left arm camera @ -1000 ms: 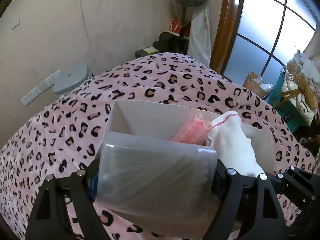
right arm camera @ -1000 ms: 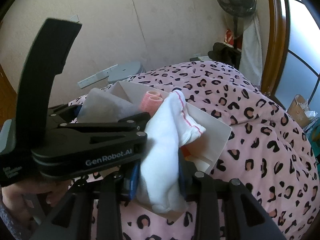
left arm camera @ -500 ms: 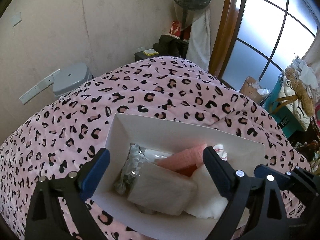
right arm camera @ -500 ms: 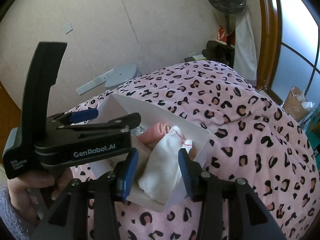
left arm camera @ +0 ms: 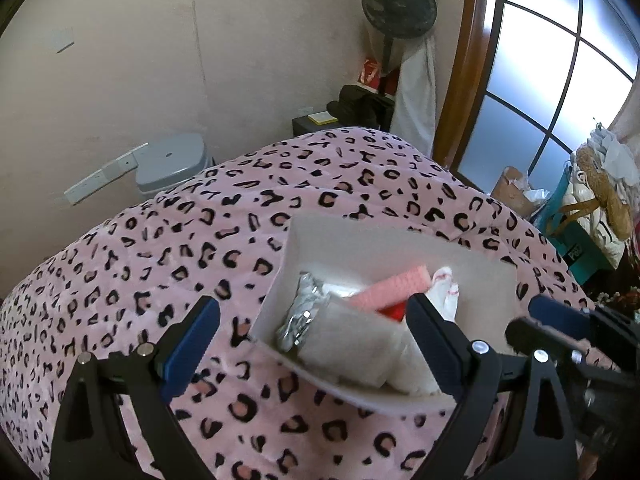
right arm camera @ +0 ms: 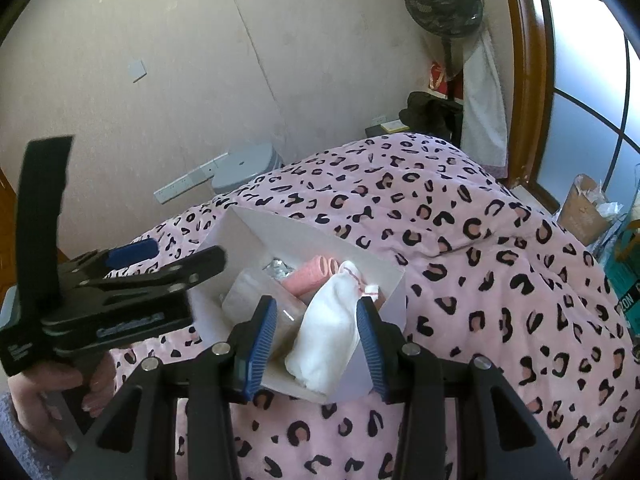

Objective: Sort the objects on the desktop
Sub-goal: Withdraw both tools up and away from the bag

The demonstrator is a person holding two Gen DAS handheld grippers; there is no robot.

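A white box (left arm camera: 360,240) (right arm camera: 288,232) sits on the pink leopard-print blanket. It holds a frosted plastic container (left arm camera: 352,348) (right arm camera: 248,296), a white cloth (right arm camera: 332,328) (left arm camera: 412,368), a pink roll (left arm camera: 392,288) (right arm camera: 308,276) and a crinkled foil piece (left arm camera: 300,316). My left gripper (left arm camera: 316,332) is open and empty, above the box's near left edge. My right gripper (right arm camera: 316,332) is open and empty, above the white cloth at the box's near side. The left gripper also shows in the right wrist view (right arm camera: 132,280).
The blanket (left arm camera: 200,260) covers the whole surface. Beyond its far edge are a grey bin (left arm camera: 172,164), a standing fan (left arm camera: 396,4), a wooden door frame and bags (left arm camera: 592,216) at the right.
The left gripper let go of the frosted container and the right let go of the white cloth; both now lie in the box. Both grippers opened and drew back and up.
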